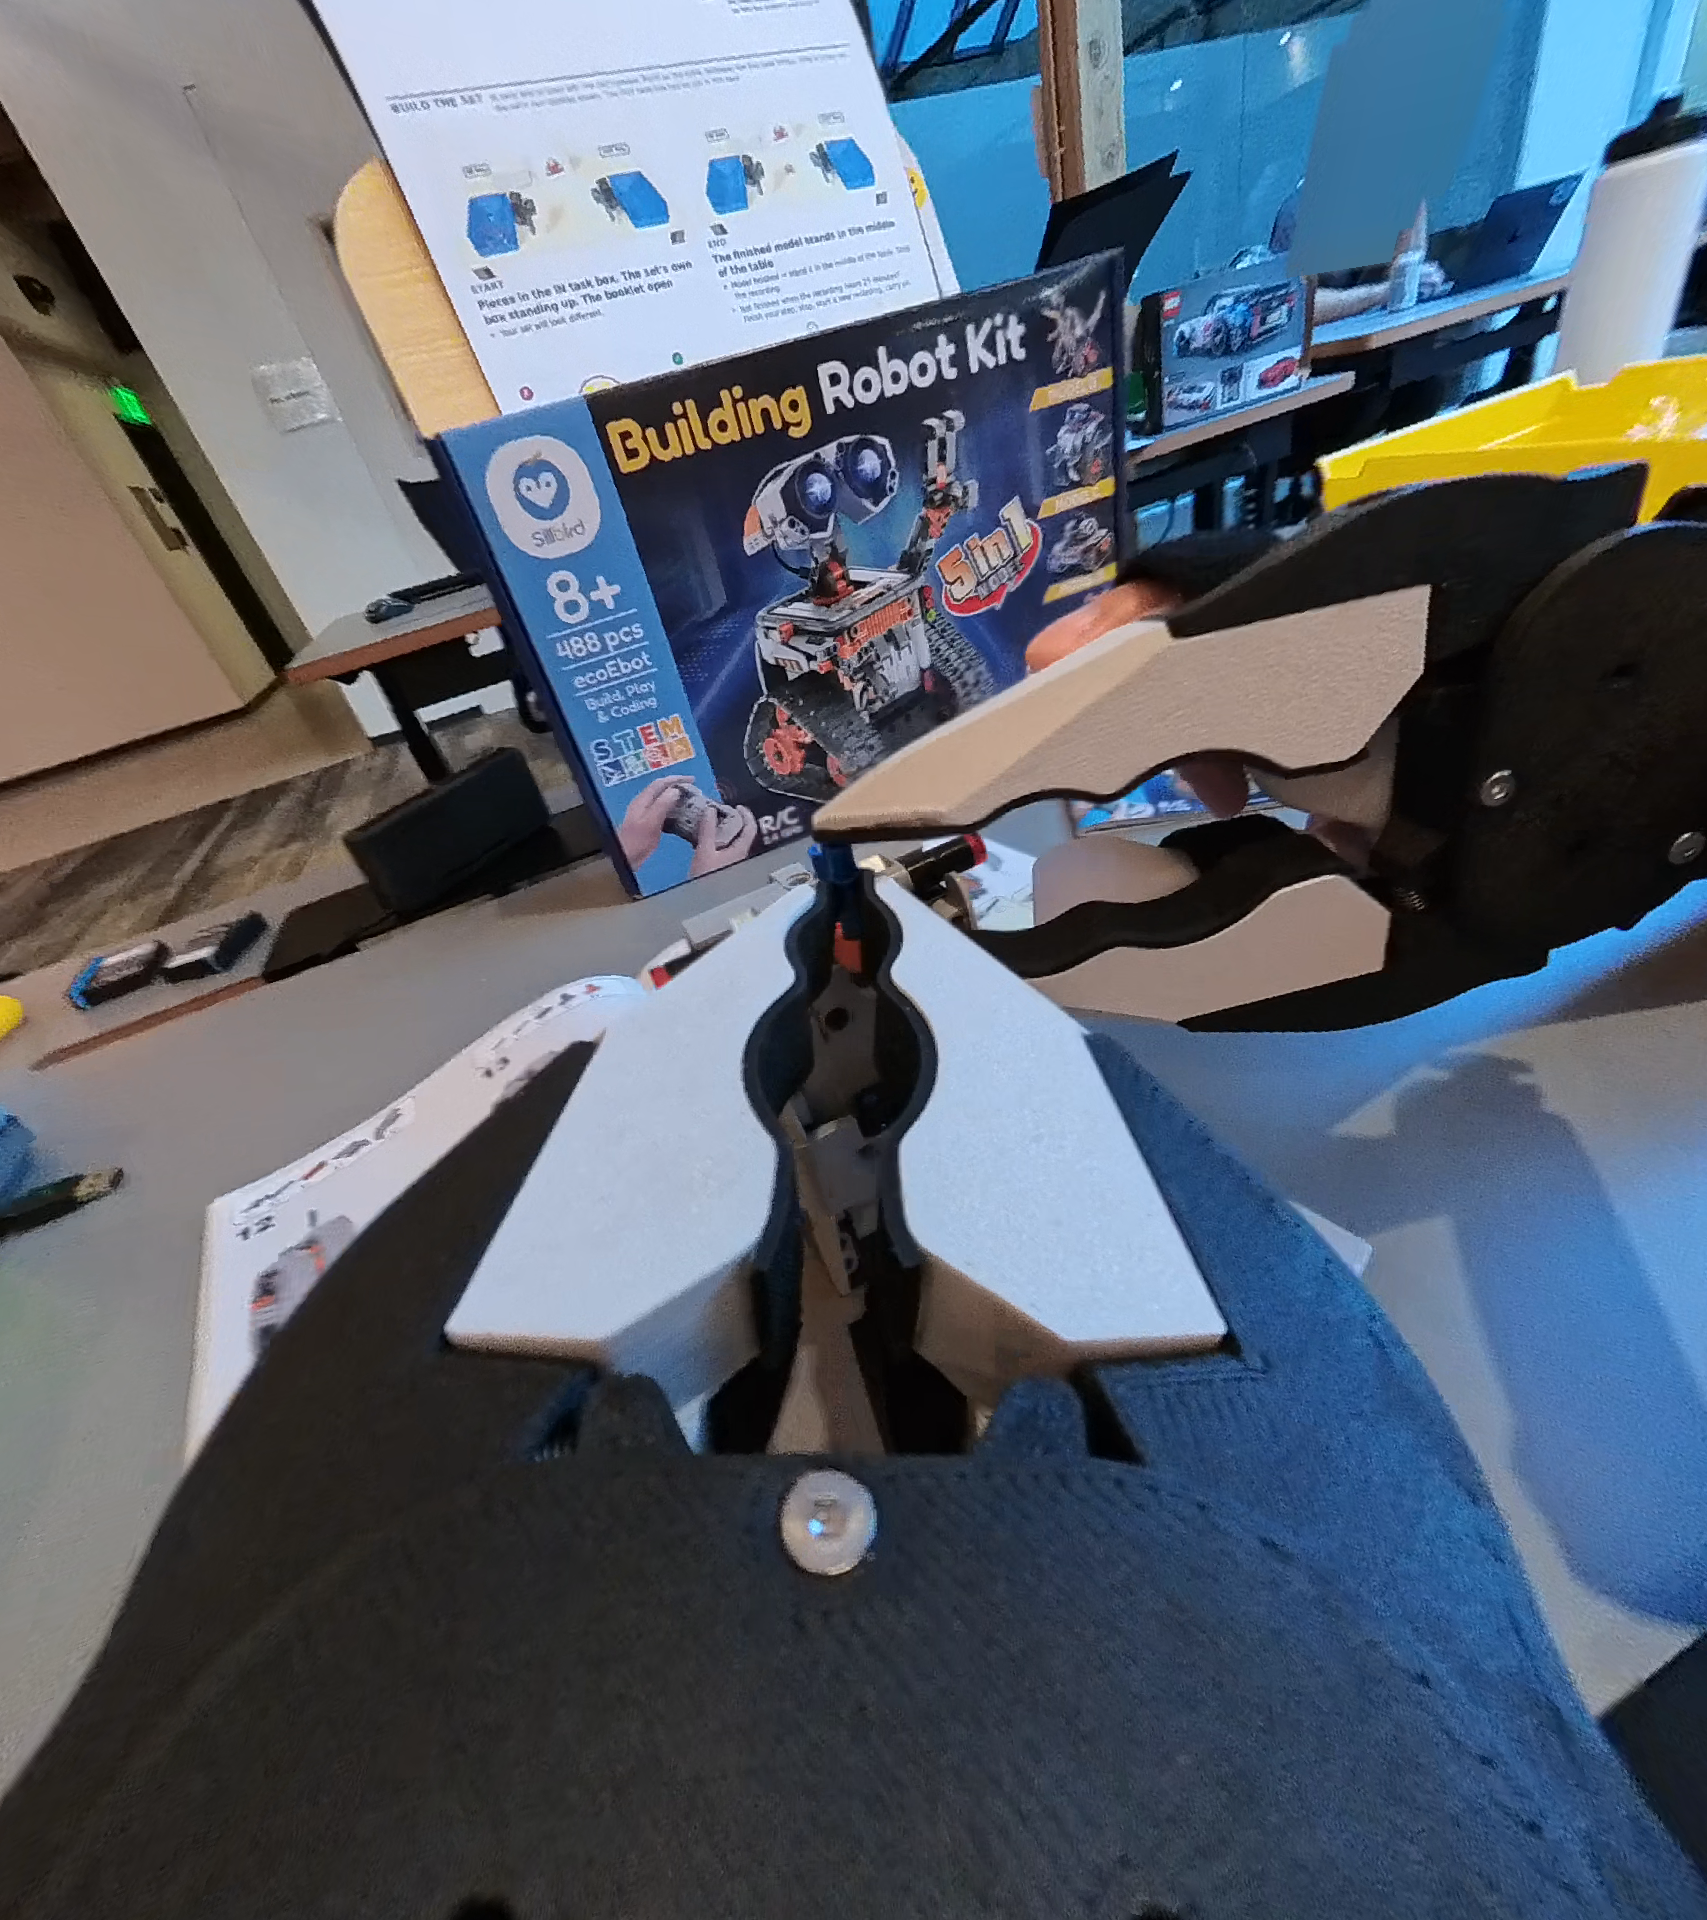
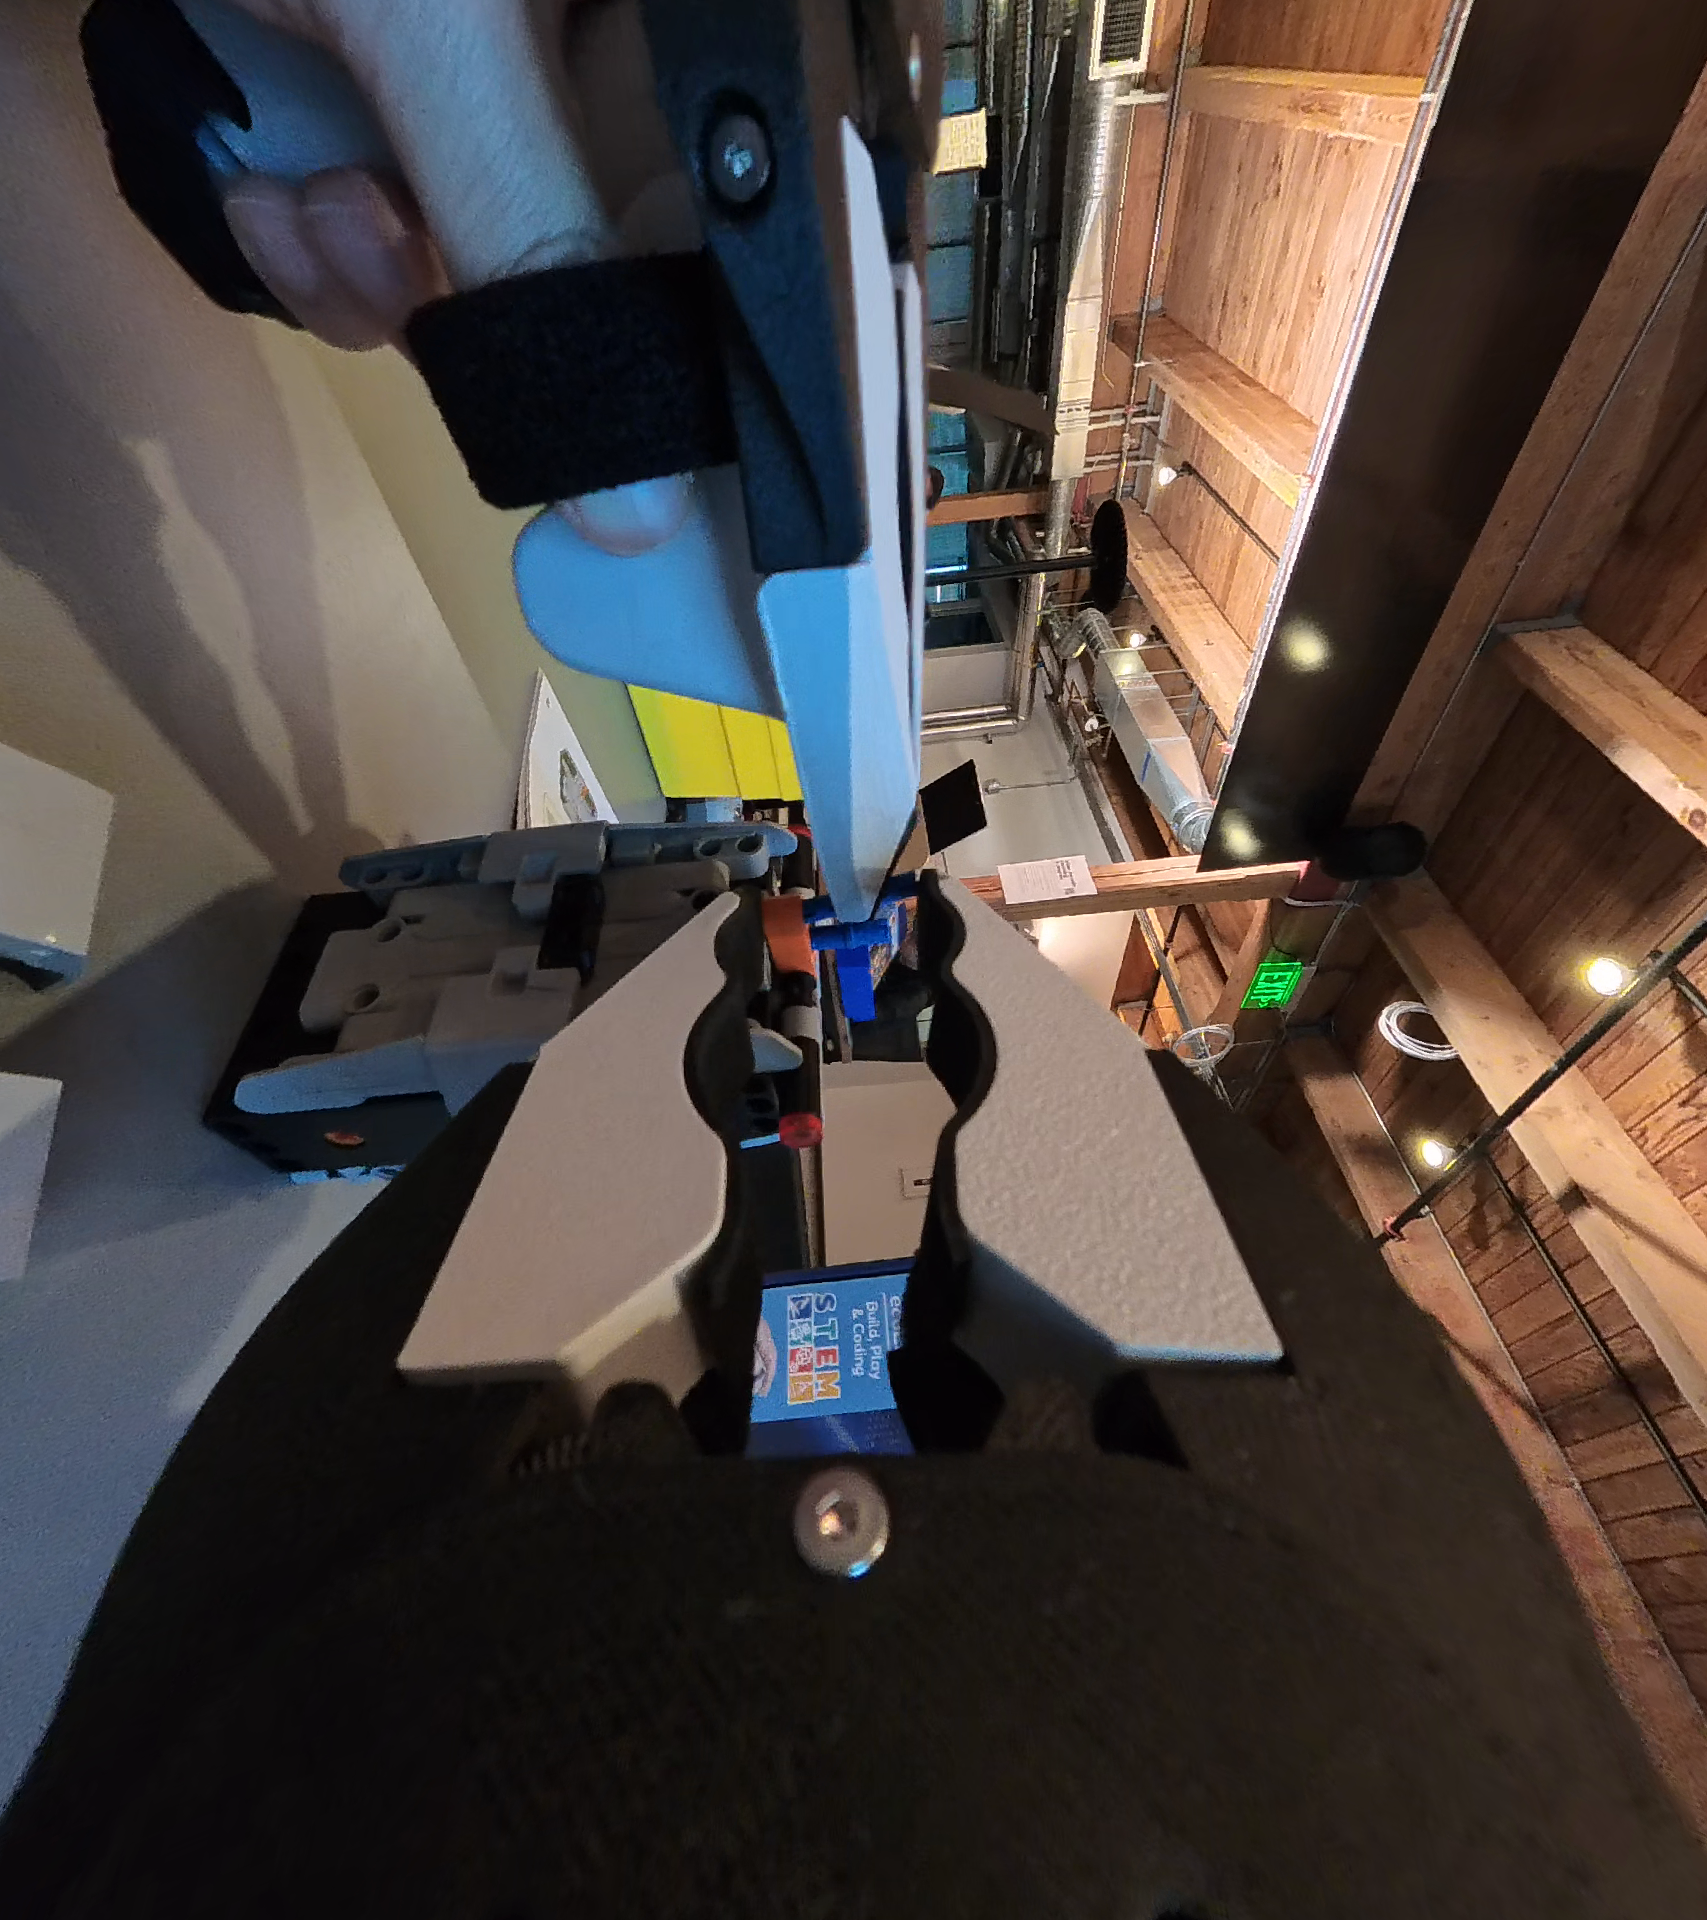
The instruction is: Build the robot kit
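My left gripper (image 1: 834, 896) is shut on a small blue pin (image 1: 833, 862) that sticks out past its tips. It hangs just above a grey and black brick model (image 2: 454, 997), part of which shows through the gap between its fingers (image 1: 828, 1049). My right gripper (image 2: 828, 894) is open. It comes in from the right in the left wrist view (image 1: 906, 883), with its jaws on either side of the blue pin (image 2: 844, 935) and of the left gripper's tip (image 2: 859, 904). It holds nothing.
A blue robot kit box (image 1: 828, 582) stands upright behind the model, with a printed instruction sheet (image 1: 641, 208) behind it. An open booklet (image 1: 309, 1226) lies on the grey table (image 1: 101, 1143). A yellow bin (image 1: 1555, 426) stands at the right. Small parts (image 1: 153, 961) lie at the left. My two grippers' fingertips are within a few centimetres of each other.
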`<state>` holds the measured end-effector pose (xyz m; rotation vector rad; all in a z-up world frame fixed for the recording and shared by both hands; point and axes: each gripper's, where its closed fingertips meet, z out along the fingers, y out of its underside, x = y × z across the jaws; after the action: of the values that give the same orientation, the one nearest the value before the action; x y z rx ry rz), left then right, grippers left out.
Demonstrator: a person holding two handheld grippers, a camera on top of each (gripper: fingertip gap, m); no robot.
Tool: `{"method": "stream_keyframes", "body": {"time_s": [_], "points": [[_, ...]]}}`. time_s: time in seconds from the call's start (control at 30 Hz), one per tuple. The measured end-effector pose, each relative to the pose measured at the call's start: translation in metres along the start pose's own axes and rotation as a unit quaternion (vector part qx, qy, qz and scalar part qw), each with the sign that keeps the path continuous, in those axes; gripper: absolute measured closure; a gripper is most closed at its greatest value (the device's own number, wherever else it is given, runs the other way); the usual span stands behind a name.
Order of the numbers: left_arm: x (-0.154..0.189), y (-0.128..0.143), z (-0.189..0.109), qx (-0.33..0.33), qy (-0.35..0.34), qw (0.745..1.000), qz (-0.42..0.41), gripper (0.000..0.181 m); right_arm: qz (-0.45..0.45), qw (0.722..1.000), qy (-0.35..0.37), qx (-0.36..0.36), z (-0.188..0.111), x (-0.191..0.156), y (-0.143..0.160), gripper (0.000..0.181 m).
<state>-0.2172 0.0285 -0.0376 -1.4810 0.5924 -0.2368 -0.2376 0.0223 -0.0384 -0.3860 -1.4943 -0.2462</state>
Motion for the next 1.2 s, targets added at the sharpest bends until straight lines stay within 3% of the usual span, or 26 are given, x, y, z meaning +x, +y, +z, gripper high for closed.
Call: {"method": "stream_keyframes", "body": {"time_s": [0.2, 0.37, 0.83, 1.2], "points": [[-0.003, -0.010, -0.012, 0.037, 0.008, 0.999, -0.023, 0.177, 0.013, 1.000, 0.002, -0.005, 0.000, 0.002, 0.003, 0.153], [-0.003, -0.004, -0.006, 0.019, 0.017, 0.999, -0.037, 0.172, 0.018, 1.000, 0.002, 0.004, 0.000, 0.001, 0.000, 0.153], [0.000, -0.002, 0.000, 0.001, 0.038, 0.998, -0.047, 0.179, 0.056, 0.998, -0.008, 0.003, 0.001, 0.000, 0.000, 0.152], [0.001, -0.002, -0.002, 0.012, 0.032, 0.999, -0.032, 0.179, 0.015, 1.000, -0.013, 0.004, -0.001, 0.000, -0.001, 0.152]]}}
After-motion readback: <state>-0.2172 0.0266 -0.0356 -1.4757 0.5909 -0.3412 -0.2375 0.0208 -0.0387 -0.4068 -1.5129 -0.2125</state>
